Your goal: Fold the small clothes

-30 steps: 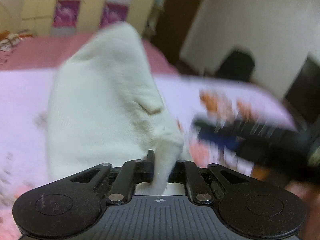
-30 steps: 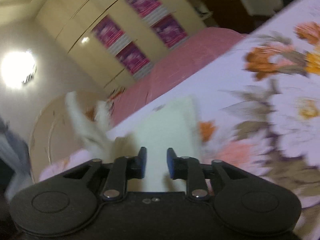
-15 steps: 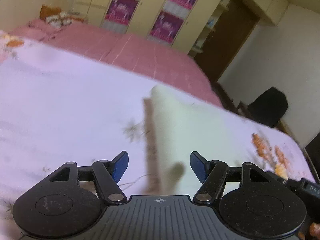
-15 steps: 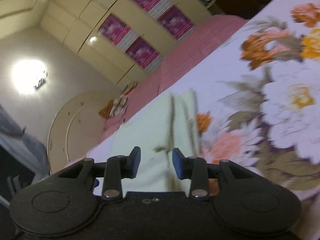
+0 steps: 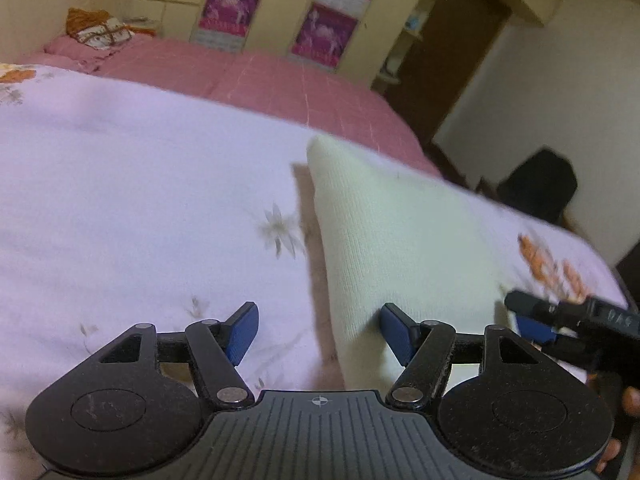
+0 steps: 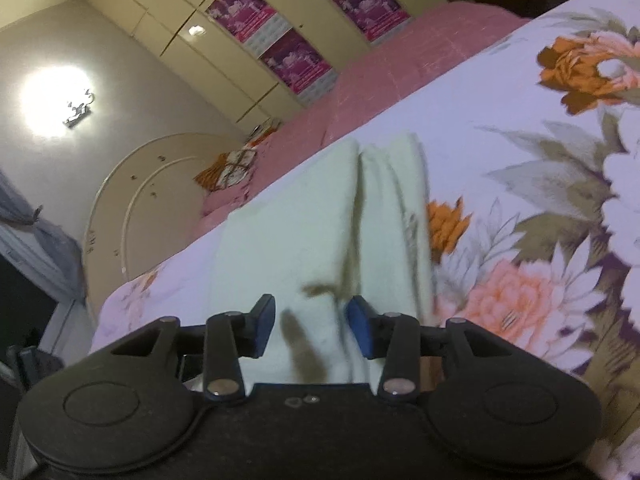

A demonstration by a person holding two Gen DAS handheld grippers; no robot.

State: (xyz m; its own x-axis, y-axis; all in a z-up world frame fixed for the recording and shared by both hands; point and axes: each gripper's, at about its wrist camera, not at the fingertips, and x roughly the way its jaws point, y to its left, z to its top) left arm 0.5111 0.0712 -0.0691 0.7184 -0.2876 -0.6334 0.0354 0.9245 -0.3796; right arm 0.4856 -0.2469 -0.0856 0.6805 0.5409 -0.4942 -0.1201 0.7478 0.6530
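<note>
Dropped a second ago, the cream cloth (image 5: 404,248) lies folded on the bed (image 5: 132,184) as the left gripper (image 5: 318,330) hangs spread, the right gripper (image 6: 310,330) parting its jaws, both empty.

— How do the jaws stand?
— The left gripper (image 5: 318,334) is spread wide, nothing pinched. The right gripper (image 6: 311,328), narrower, has just been opening — its blue pads (image 6: 358,330) clamp nothing.

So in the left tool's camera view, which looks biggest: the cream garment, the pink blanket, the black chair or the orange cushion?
As they look in this view:
1. Pink blanket and cream garment: alike, and the garment is nearer, so unranked
2. Black chair
3. Orange cushion
</note>
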